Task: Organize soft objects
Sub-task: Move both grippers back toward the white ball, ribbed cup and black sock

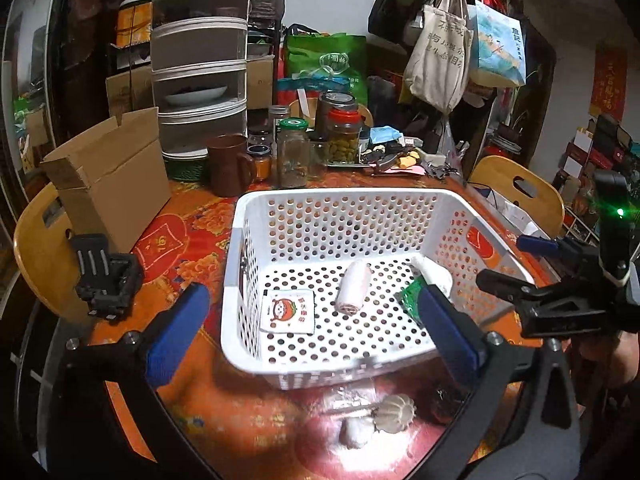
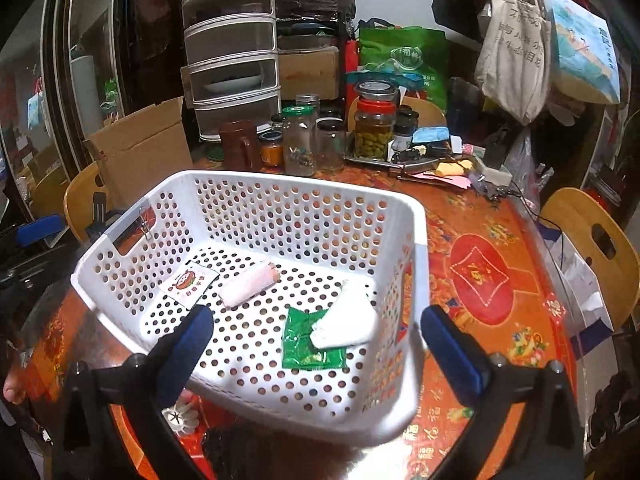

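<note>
We hold our left gripper [image 1: 316, 326] and right gripper [image 2: 316, 350] spread wide and empty over the white basket [image 2: 248, 400], where a tissue pack [image 2: 189, 281], pink roll [image 2: 248, 285], green packet [image 2: 308, 350] and white cloth [image 2: 348, 320] lie.

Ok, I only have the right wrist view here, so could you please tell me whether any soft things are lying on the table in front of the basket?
Observer: Yes. A white fluffy ball lies on the table just outside the near wall of the basket, next to a pale ridged piece.
Operator: Thank you. And is the left gripper holding anything?
Observer: No. The left gripper is open and empty, with one finger to the left of the basket and the other above the green packet.
</note>
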